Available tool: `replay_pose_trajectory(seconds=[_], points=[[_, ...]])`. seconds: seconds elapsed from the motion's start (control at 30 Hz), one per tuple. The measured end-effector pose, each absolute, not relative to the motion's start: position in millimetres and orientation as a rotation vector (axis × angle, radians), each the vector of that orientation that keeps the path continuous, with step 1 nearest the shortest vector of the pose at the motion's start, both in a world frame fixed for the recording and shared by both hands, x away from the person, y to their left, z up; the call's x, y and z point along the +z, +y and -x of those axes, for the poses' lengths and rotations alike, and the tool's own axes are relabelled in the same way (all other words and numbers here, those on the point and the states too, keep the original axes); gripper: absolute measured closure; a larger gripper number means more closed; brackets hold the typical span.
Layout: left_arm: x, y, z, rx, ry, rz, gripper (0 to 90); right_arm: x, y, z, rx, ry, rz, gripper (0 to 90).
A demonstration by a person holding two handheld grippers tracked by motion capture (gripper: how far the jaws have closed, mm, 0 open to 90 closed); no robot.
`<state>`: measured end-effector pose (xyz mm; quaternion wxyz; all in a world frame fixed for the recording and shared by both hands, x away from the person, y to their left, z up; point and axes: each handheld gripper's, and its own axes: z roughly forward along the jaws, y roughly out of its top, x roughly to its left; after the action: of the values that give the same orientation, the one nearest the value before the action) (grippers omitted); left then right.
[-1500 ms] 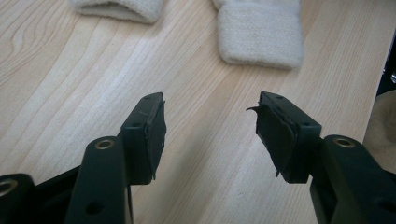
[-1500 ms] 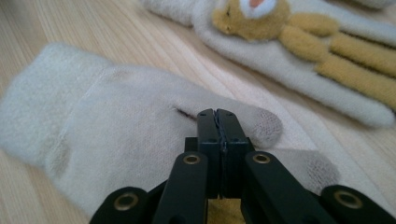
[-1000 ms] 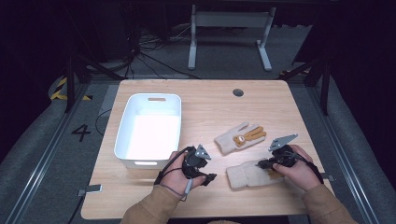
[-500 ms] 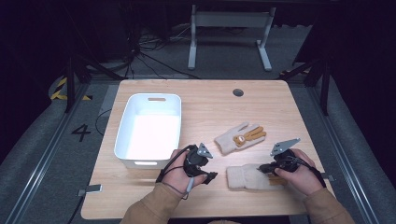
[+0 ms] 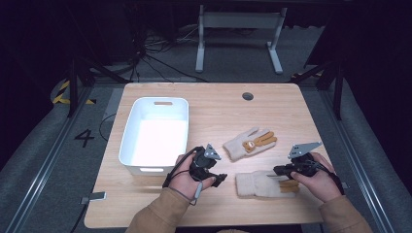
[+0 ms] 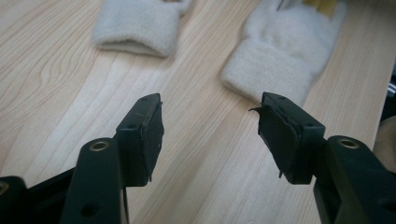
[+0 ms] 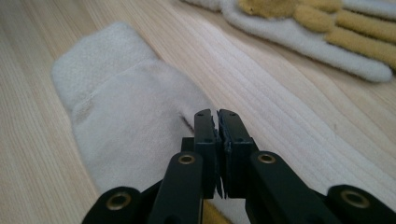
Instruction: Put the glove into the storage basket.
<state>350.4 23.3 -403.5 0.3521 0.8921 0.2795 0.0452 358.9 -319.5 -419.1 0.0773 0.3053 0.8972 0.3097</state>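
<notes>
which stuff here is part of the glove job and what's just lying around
In the job:
near glove, under the shut right gripper
far glove
open left gripper
white bin, probably

Lying about:
metal stand
floor cables

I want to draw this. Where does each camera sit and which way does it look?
High view: above the person's side, looking forward and down at the table, white bin, both hands, left tool and right tool.
Left gripper view: on the left tool, jaws apart, facing two gloves' cuffs.
Right gripper view: on the right tool, jaws together over the near glove.
All share that glove.
</notes>
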Motion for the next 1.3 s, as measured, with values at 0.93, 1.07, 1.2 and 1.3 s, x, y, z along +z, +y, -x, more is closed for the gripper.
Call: replay_pose_trajectory(seconds=[0.93, 1.07, 1.2, 1.3], points=[[-406.4, 29.8, -352.7, 0.087, 0.814, -2.372, 37.2, -411.0, -271.2, -440.1, 0.970, 2.605, -0.802, 51.8], [-407.1, 31.2, -353.2, 0.087, 0.825, -2.370, 36.8, -417.3, -264.0, -450.7, 0.936, 2.624, -0.790, 51.4], [-406.9, 32.4, -353.2, 0.086, 0.826, -2.370, 36.7, -424.1, -257.7, -458.3, 0.911, 2.650, -0.778, 50.8], [-406.9, 32.5, -352.8, 0.086, 0.822, -2.371, 36.6, -429.8, -255.6, -462.6, 0.914, 2.672, -0.783, 50.8]])
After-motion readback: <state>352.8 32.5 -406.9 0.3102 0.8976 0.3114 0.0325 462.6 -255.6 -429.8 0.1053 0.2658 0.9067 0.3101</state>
